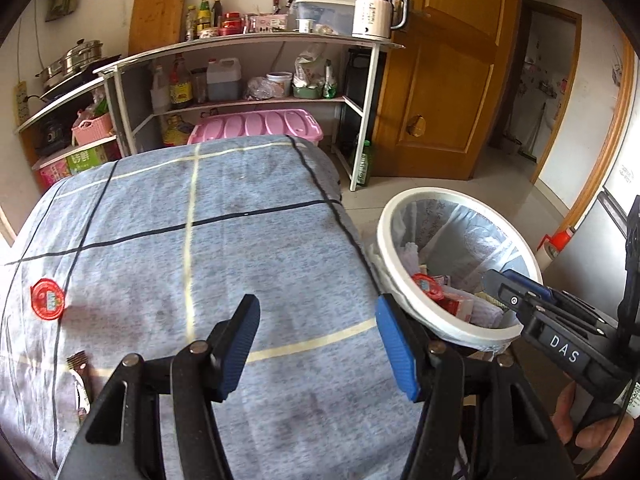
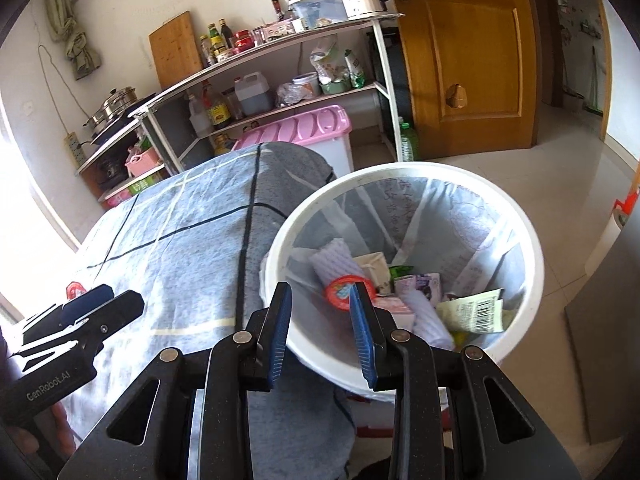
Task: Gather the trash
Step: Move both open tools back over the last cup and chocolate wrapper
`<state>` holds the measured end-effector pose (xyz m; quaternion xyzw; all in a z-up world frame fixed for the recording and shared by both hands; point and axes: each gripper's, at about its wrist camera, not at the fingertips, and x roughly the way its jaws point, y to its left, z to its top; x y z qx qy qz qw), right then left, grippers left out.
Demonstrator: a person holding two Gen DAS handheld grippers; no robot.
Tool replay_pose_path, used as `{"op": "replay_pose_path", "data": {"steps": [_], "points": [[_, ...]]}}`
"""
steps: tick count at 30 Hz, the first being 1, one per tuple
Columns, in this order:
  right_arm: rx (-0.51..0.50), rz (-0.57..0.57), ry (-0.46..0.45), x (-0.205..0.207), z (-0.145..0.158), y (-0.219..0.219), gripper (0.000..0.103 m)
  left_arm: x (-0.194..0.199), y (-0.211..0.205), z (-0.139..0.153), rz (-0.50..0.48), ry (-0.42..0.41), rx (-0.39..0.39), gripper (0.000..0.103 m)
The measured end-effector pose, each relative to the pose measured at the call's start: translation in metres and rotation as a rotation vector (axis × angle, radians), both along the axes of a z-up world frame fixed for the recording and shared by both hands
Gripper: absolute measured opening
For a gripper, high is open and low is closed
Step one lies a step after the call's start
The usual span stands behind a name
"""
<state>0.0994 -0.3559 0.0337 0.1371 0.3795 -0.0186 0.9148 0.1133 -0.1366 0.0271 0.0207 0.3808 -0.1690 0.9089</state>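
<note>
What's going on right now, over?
Both grippers open, empty. Red lid and wrapper still on the blanket. Bin unobstructed.

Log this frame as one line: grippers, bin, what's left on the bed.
left gripper: open, empty | right gripper: open, empty, over trash bin | red lid, wrapper: on bed

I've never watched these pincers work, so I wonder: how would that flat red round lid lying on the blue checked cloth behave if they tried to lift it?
The red round lid looks thin and flat, so probably light and bendy. Lying flush on the soft cloth, it may be hard to pinch by its edge.
</note>
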Motion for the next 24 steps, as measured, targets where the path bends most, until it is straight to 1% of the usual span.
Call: {"op": "replay_pose_path", "data": {"steps": [3,6,14,20,24], "points": [[0.001,0.047,-0.008,0.000,0.001,0.025,0.031,-0.006,0.027,0.003,0.067,-0.029,0.015,0.063],[0.010,0.096,-0.012,0.001,0.001,0.050,0.031,-0.011,0.055,0.002,0.104,-0.028,0.001,0.063],[0.006,0.257,0.006,0.007,-0.004,0.126,0.032,-0.020,0.128,-0.002,0.258,-0.037,0.000,0.063],[0.005,0.363,0.020,0.012,-0.010,0.177,0.032,-0.026,0.176,-0.007,0.345,-0.048,0.008,0.063],[-0.004,0.424,0.031,0.015,-0.018,0.209,0.032,-0.028,0.207,-0.011,0.390,-0.043,-0.003,0.064]]}}
